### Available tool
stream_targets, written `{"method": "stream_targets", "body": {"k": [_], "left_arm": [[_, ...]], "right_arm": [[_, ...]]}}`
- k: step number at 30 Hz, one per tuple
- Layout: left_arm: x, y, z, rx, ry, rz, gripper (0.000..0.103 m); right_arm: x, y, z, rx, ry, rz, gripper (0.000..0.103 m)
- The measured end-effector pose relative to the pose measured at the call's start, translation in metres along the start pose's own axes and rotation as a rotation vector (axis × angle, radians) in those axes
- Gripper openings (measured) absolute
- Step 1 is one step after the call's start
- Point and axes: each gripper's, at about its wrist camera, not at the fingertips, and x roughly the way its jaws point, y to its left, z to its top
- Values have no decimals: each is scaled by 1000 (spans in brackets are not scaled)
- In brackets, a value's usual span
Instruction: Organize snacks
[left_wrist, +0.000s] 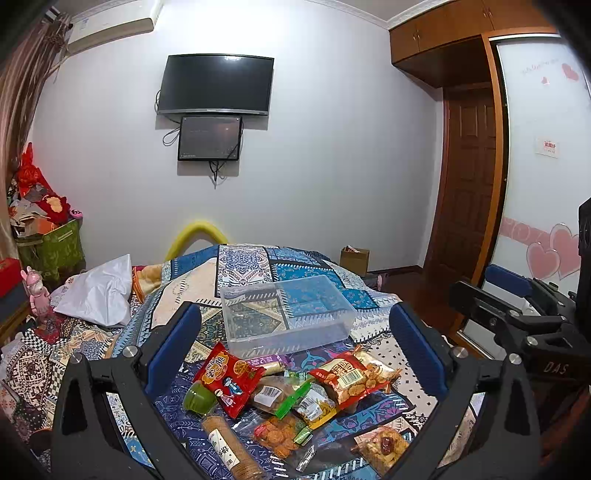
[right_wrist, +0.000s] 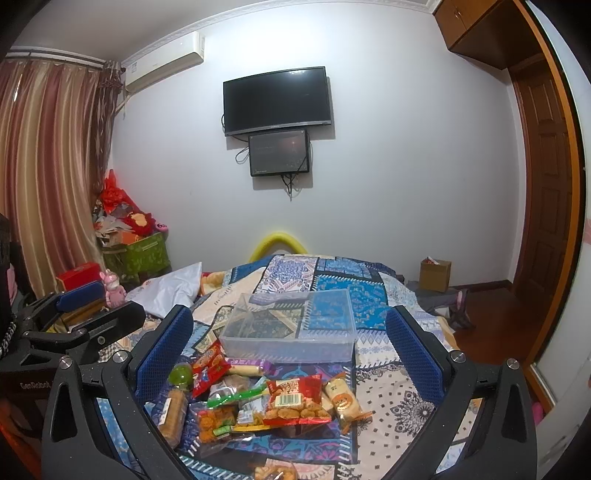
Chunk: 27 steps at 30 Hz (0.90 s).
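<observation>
Patchwork bedspread (left_wrist: 243, 266) below, both grippers' jaws gape wide, holding nothing.

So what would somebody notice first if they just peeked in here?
Probably the heap of bright snack packets on the patchwork bedspread, with the red packet on top at its left. Just behind sits an empty clear plastic box. Both open grippers, left and right, frame the pile.

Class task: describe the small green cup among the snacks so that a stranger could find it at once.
Start at the clear plastic box on the patchwork bedspread. In the snack pile before it, find the red printed packet. The small green jelly cup touches its left edge: the only round, solid-green item among flat wrappers.
</observation>
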Motion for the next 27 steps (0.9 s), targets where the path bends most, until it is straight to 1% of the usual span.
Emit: {"method": "stream_targets", "body": {"k": [18,27], "left_arm": [[1,0,-1,2,3,1,103],[6,0,-2,0,19,-6,103]], "right_arm": [[1,-1,-1,7,5,8,103],[5,-3,-3,6,17,3,103]]}}
